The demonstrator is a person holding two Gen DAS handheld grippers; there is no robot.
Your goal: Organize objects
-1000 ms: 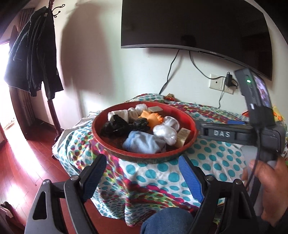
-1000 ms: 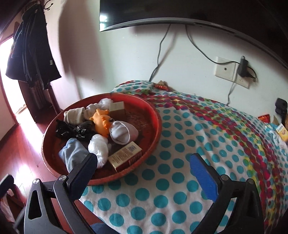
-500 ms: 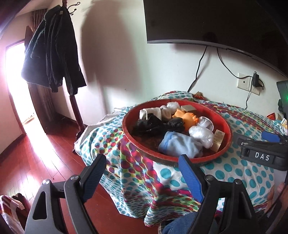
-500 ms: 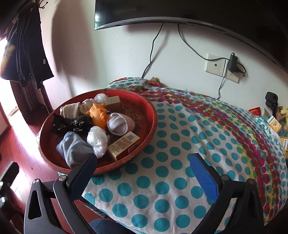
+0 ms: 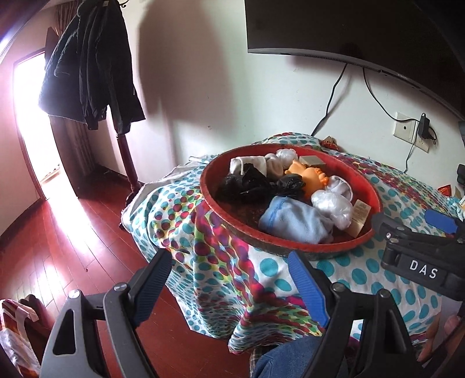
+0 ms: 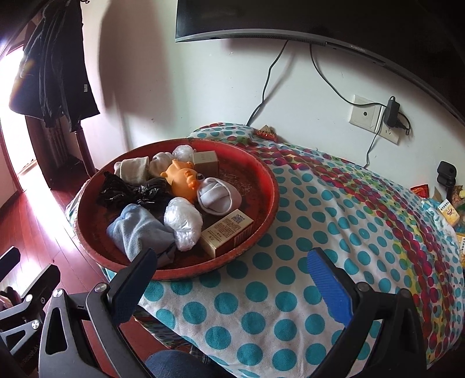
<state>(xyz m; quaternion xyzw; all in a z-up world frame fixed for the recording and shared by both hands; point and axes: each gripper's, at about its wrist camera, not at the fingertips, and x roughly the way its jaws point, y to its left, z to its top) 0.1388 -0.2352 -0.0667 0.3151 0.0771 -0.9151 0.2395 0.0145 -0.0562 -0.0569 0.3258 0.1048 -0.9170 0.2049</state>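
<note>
A round red tray (image 5: 290, 245) (image 6: 261, 180) sits on a table under a dotted cloth (image 6: 319, 232). In it lie a light blue cloth (image 5: 293, 218) (image 6: 139, 229), black plastic bags (image 5: 247, 186) (image 6: 128, 192), an orange toy (image 5: 308, 174) (image 6: 183, 180), white wrapped balls (image 5: 334, 205) (image 6: 183, 221), socks (image 6: 133, 168) and small boxes (image 6: 226, 229). My left gripper (image 5: 232, 288) is open, low and left of the tray, over the table's edge. My right gripper (image 6: 232, 279) is open, just in front of the tray over the cloth. Both hold nothing.
A dark coat hangs on a stand (image 5: 90, 61) at the left over red wooden floor (image 5: 58, 232). A wall TV (image 6: 290, 17), cables and a socket (image 6: 366, 113) are behind the table. Small packets (image 6: 447, 212) lie at the table's right edge. A knee in blue (image 6: 174, 363) shows below.
My left gripper has drawn back and to the left, so the tray now sits further right and farther off. My right gripper has backed away slightly from the tray.
</note>
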